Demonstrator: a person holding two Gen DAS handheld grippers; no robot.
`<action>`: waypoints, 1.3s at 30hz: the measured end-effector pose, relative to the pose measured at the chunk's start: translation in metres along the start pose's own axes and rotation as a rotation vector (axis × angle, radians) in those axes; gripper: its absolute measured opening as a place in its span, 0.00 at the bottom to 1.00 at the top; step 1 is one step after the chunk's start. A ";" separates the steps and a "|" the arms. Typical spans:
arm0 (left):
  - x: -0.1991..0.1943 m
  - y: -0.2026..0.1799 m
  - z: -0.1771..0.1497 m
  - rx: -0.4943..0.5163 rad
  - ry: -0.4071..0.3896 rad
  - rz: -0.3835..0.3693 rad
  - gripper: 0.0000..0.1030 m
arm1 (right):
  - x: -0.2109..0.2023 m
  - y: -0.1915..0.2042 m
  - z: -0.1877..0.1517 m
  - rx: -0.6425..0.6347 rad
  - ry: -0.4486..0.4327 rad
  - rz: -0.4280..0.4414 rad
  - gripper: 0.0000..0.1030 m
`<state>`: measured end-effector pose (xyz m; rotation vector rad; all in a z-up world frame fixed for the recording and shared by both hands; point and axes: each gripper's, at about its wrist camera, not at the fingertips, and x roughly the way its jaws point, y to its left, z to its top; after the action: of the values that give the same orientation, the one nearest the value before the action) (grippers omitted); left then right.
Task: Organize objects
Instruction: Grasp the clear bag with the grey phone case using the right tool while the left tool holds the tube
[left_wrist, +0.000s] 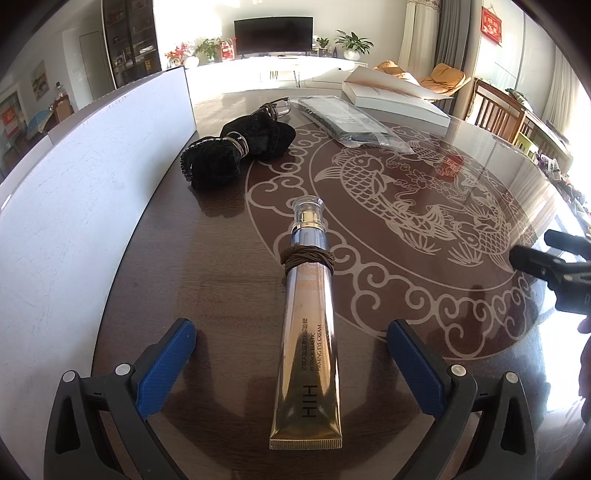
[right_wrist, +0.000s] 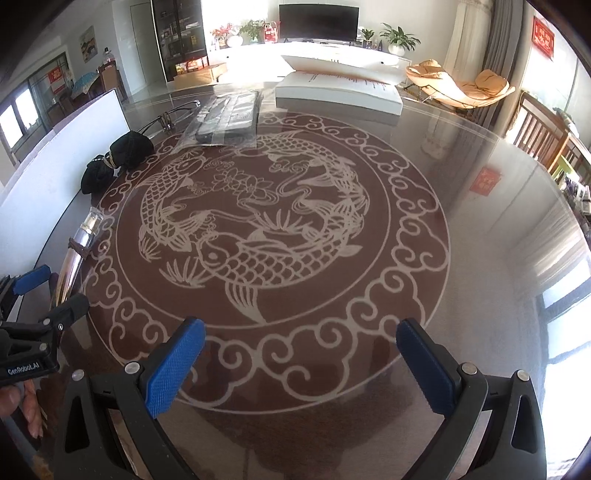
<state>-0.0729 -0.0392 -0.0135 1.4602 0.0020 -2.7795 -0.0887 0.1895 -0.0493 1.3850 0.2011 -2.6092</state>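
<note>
On a glass-topped table (right_wrist: 480, 229), the left gripper (left_wrist: 291, 350) straddles a gold eye-cream tube (left_wrist: 308, 332) with jaws spread wide, seemingly lined up to grasp it; the right gripper (right_wrist: 299, 354), also open and empty, waits nearby.

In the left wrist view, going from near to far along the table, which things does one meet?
Left gripper → eye cream tube → black cloth bundle → flat plastic-wrapped packet → white box.
</note>
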 end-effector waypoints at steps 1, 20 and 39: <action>0.000 0.000 0.000 0.000 0.000 0.000 1.00 | 0.001 0.004 0.016 -0.012 -0.019 0.010 1.00; 0.000 -0.002 0.001 0.008 -0.002 -0.004 1.00 | 0.146 0.081 0.190 -0.019 0.122 0.028 1.00; 0.001 -0.003 0.006 0.009 -0.002 -0.004 1.00 | 0.048 0.024 0.029 0.039 0.042 0.008 0.75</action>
<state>-0.0781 -0.0362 -0.0110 1.4609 -0.0076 -2.7877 -0.1336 0.1561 -0.0739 1.4519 0.1507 -2.5929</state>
